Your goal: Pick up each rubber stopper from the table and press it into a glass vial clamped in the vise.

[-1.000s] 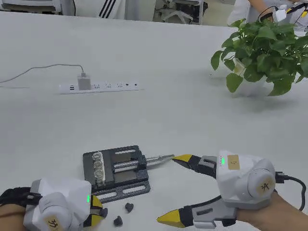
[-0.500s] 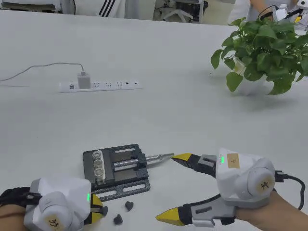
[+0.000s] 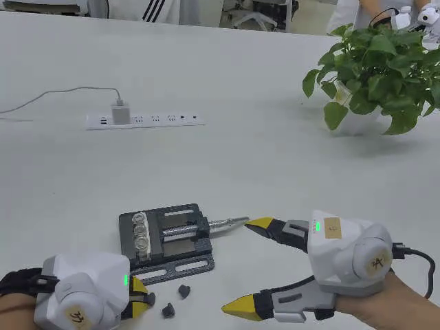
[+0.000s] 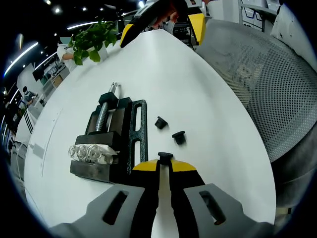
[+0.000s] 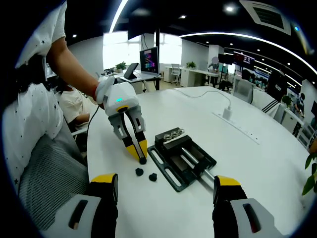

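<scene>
A black vise (image 3: 165, 240) near the table's front holds a row of glass vials (image 3: 140, 234) at its left end, also visible in the left gripper view (image 4: 91, 152). My left gripper (image 3: 141, 302) sits just in front of the vise, shut on a black rubber stopper (image 4: 165, 157) at its yellow tips. Two loose stoppers (image 3: 183, 291) (image 3: 168, 311) lie on the table right of it. My right gripper (image 3: 248, 266) stands open to the right of the vise, with its upper tip close to the vise's screw handle (image 3: 227, 223) and nothing between the fingers.
A white power strip (image 3: 144, 121) with a charger and cable lies at the far left. At the far right stands a potted plant (image 3: 378, 69). A mesh chair (image 4: 247, 74) is beside the table's near edge. Open tabletop spreads between the vise and the strip.
</scene>
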